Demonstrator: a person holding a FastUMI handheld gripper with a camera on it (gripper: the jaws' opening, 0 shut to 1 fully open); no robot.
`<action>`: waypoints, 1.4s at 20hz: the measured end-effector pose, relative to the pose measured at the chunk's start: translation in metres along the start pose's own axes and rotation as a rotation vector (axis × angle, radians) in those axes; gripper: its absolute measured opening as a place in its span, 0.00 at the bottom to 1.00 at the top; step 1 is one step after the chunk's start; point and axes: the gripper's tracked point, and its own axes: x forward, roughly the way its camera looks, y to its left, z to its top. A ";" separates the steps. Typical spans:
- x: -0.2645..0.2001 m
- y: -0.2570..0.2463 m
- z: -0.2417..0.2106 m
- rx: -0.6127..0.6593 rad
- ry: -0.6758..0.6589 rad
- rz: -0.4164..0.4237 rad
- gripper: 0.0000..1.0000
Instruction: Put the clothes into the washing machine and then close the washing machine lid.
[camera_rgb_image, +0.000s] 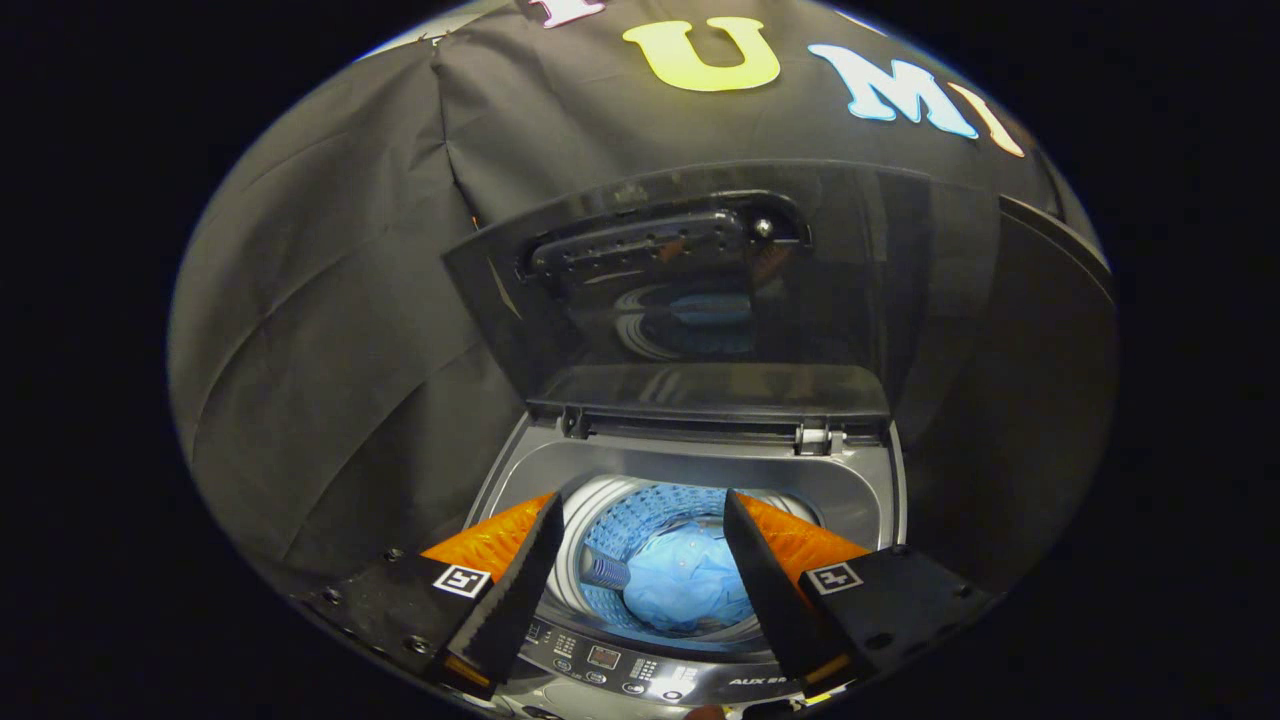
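A grey top-loading washing machine stands below and just ahead of my fingers. Its dark see-through lid is swung up and stands nearly upright behind the tub opening. A light blue garment lies crumpled down inside the drum, seen through the gap between my fingers. My gripper hovers above the tub's front edge, open, with nothing held between the fingers.
The machine's control panel runs along its front rim, right under my fingers. Black cloth walls close in behind and on both sides of the machine. The lid's hinges sit at the back rim.
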 end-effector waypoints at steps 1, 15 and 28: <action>-0.003 0.001 0.007 -0.007 -0.027 -0.005 0.99; -0.029 0.007 0.115 -0.083 -0.362 -0.092 0.98; -0.006 0.019 0.208 -0.131 -0.458 -0.154 0.98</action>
